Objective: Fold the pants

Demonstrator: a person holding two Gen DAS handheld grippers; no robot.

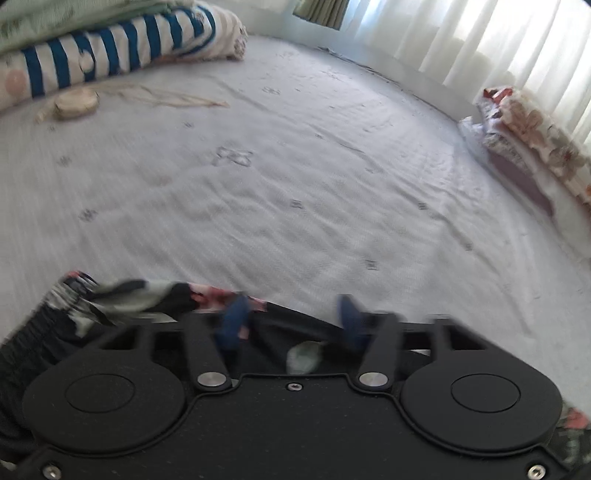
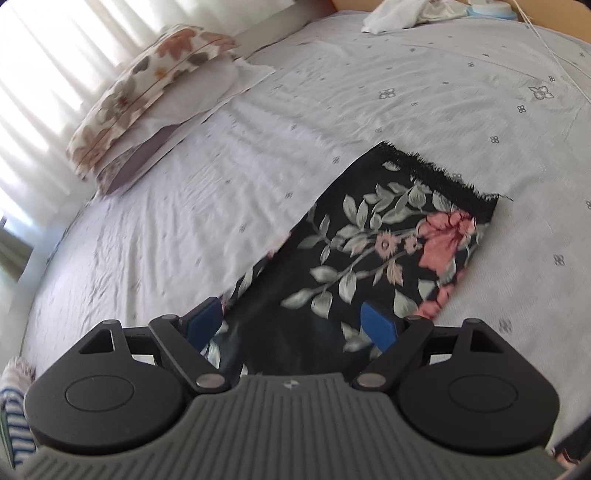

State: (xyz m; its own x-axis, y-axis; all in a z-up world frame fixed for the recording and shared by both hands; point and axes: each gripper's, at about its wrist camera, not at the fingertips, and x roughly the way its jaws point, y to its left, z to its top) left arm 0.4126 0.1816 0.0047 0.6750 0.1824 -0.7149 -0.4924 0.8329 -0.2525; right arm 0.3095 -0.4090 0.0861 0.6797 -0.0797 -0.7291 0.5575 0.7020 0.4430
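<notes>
The pants (image 2: 373, 254) are black with a pink and green flower print and lie flat on the white bedsheet (image 2: 258, 166); a fringed black hem (image 2: 443, 181) points away from me in the right wrist view. My right gripper (image 2: 291, 321) is open, its blue pads (image 2: 378, 325) spread over the near part of the pant leg. In the left wrist view the pants (image 1: 129, 299) show as a bunched edge with an elastic waistband at the lower left. My left gripper (image 1: 291, 317) is open just above that fabric, blue pads (image 1: 232, 321) apart.
A blue-striped rolled quilt (image 1: 110, 55) and a round woven fan (image 1: 75, 105) lie at the far left of the bed. Floral pillows (image 2: 147, 85) are stacked by the white curtains (image 1: 480, 37). White cloth (image 2: 399, 14) lies at the far edge.
</notes>
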